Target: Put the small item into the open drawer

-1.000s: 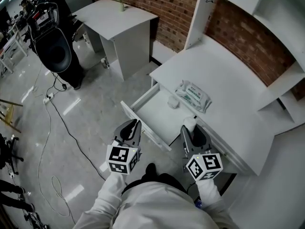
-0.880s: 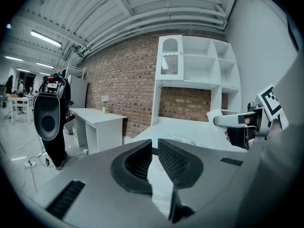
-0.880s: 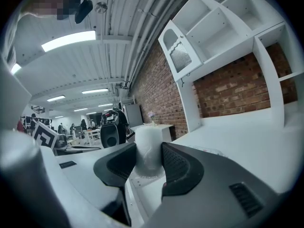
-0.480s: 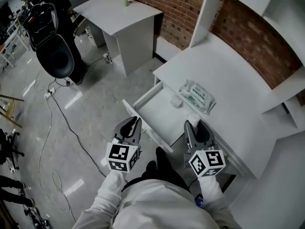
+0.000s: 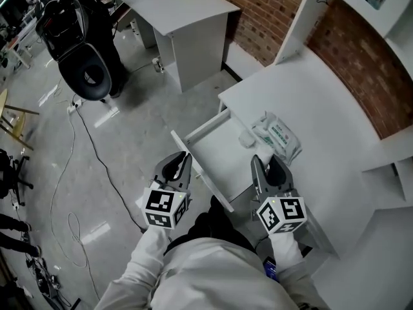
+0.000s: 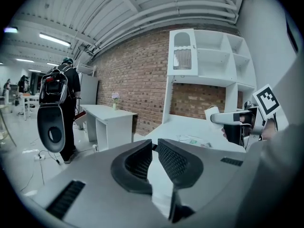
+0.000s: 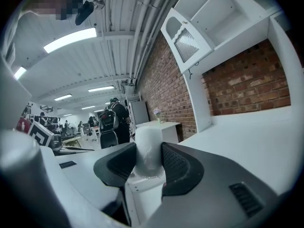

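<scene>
Open drawer (image 5: 216,150) front edge between | left fingers (image 6: 133,167) closed | right fingers (image 7: 179,167) grip small item (image 7: 148,148)

A pack of wet wipes (image 5: 279,136) lies flat on the white counter (image 5: 303,89), near its front edge. White shelves (image 6: 209,61) rise above the counter. Across the grey floor (image 5: 129,128), a small white table (image 5: 187,11) stands by the brick wall (image 5: 271,8) with a vase of flowers (image 6: 114,98) on it. Black cables (image 5: 98,163) trail over the floor.
</scene>
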Tool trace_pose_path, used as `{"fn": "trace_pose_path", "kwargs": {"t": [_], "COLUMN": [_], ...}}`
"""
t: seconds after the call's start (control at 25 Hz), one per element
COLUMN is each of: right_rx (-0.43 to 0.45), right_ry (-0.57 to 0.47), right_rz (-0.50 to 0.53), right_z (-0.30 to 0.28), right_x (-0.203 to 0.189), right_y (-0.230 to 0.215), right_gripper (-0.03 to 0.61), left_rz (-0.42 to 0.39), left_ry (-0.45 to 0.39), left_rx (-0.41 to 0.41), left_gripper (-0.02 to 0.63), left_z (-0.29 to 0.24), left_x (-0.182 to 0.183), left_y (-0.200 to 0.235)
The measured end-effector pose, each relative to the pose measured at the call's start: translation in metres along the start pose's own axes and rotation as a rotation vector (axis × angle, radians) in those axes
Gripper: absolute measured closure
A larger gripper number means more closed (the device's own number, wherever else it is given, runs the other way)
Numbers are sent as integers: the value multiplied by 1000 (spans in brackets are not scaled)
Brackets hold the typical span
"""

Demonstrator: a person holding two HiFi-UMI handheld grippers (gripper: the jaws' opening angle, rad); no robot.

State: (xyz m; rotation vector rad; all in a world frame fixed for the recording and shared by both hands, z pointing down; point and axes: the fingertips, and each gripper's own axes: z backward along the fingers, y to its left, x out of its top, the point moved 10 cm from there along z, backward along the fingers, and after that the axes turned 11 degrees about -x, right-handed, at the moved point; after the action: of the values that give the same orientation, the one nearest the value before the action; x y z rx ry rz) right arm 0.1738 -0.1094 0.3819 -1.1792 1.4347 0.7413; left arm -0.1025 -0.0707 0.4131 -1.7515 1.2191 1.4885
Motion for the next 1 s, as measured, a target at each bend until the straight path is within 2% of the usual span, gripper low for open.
{"fn": "trace_pose_path", "kwargs": {"t": [0.52, 1.0], "right_rx": [142, 244], "right_ry": [86, 251], "right_rz": [40, 63], "right_z": [-69, -121], "right_x": [-5, -36], "right_y": [0, 8], "right_gripper": [394, 394], "left_rz": [39, 92], "left_ry": [14, 35], "left_rx": [102, 196], "left_gripper": [563, 563], "left_z": [-20, -27], "left_x": [1, 0], "left_y": [14, 23]}}
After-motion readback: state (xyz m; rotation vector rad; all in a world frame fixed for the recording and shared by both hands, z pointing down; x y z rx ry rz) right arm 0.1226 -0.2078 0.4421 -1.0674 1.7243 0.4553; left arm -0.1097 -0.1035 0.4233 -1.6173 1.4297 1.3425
